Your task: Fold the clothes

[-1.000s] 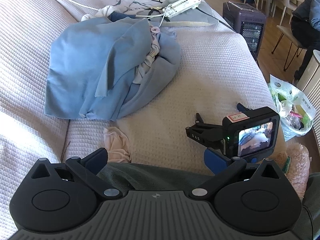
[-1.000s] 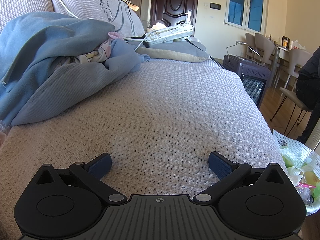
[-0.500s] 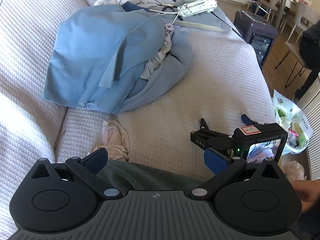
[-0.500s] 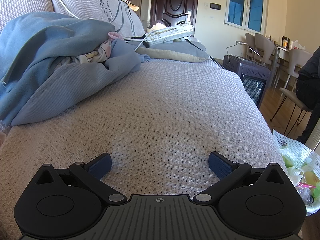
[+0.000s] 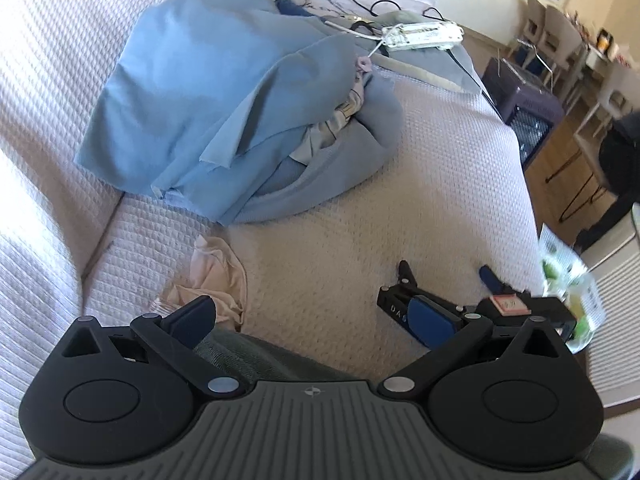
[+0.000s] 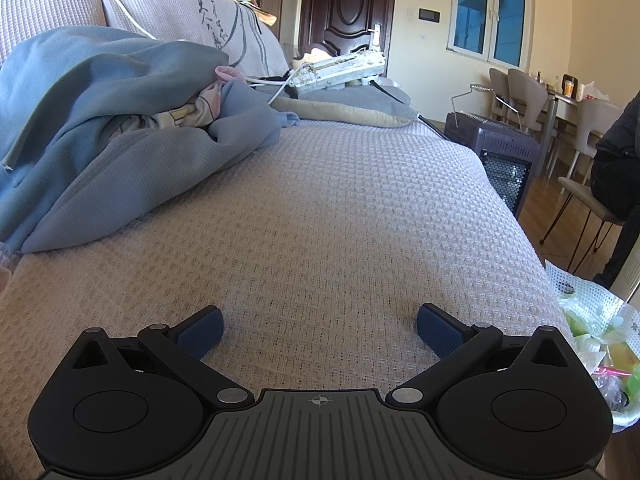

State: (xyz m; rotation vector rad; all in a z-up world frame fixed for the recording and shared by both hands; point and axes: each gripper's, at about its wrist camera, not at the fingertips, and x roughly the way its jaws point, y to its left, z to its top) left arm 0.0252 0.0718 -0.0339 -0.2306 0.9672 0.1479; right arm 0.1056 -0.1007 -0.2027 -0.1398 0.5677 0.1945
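Two grippers spread wide, one heap of clothes ahead and to our left.

Item: blue clothes heap (image 5: 240,120), bundled on the sofa cover (image 5: 420,184), long axis slanting from near-left to far-right. Our left gripper (image 5: 316,316) is held above the seat, jaws apart, holding nothing; the heap lies straight ahead of it, with a small pale garment (image 5: 216,276) just beside its left finger. Our right gripper (image 6: 318,324) lies low on the cover, equally open and empty; heap well off to its left. We judge the left the nearer.
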